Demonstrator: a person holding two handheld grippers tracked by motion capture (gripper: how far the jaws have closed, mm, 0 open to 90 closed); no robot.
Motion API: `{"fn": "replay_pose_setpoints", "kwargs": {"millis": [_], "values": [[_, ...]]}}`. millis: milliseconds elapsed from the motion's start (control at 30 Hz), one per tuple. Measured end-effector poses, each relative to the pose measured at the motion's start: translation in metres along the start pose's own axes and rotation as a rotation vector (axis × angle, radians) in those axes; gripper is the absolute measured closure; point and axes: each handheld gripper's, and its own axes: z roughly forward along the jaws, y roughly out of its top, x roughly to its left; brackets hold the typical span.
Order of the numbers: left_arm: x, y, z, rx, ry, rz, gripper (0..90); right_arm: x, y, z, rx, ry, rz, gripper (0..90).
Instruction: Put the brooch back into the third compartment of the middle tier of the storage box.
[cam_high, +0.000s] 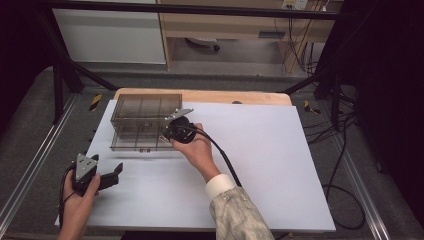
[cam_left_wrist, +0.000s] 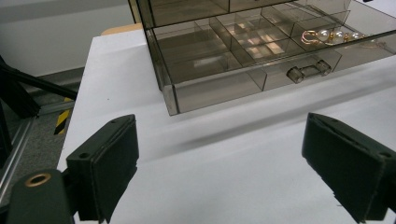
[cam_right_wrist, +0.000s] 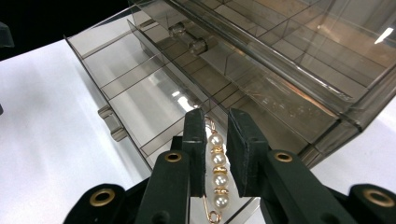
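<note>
A smoky clear organiser box (cam_high: 145, 107) stands at the back left of the white sheet, its lower drawer (cam_left_wrist: 224, 88) pulled out. A pearl and gold bracelet (cam_left_wrist: 327, 35) lies in a front compartment at the drawer's right end. My right gripper (cam_high: 167, 132) hovers over that end of the drawer (cam_right_wrist: 140, 107). In the right gripper view its jaws (cam_right_wrist: 217, 114) stand almost together, and the bracelet (cam_right_wrist: 215, 158) shows in the slit between them. My left gripper (cam_high: 106, 162) rests near the sheet's left edge, in front of the box. It is open (cam_left_wrist: 219, 140) and holds nothing.
White sheet (cam_high: 260, 160) covers the table, with bare room at the right and front. A black cable (cam_high: 227, 160) trails from my right gripper along the sleeve. Metal frame rails (cam_high: 30, 170) run along both table sides. The drawer handle (cam_left_wrist: 308, 71) faces the left gripper.
</note>
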Motion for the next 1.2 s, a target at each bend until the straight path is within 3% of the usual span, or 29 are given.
{"fn": "replay_pose_setpoints", "kwargs": {"millis": [433,833,1200], "values": [[0.000,0.000,0.000,0.003,0.000,0.001,10.6,-0.003,-0.001,-0.009,-0.009,-0.008,0.007,77.3],[0.000,0.000,0.000,0.005,0.003,0.004,10.6,-0.008,-0.005,-0.031,-0.022,-0.023,0.014,74.3],[-0.001,0.000,0.001,0.007,0.002,0.007,10.6,-0.018,-0.006,-0.050,-0.025,-0.068,0.033,59.3]]}}
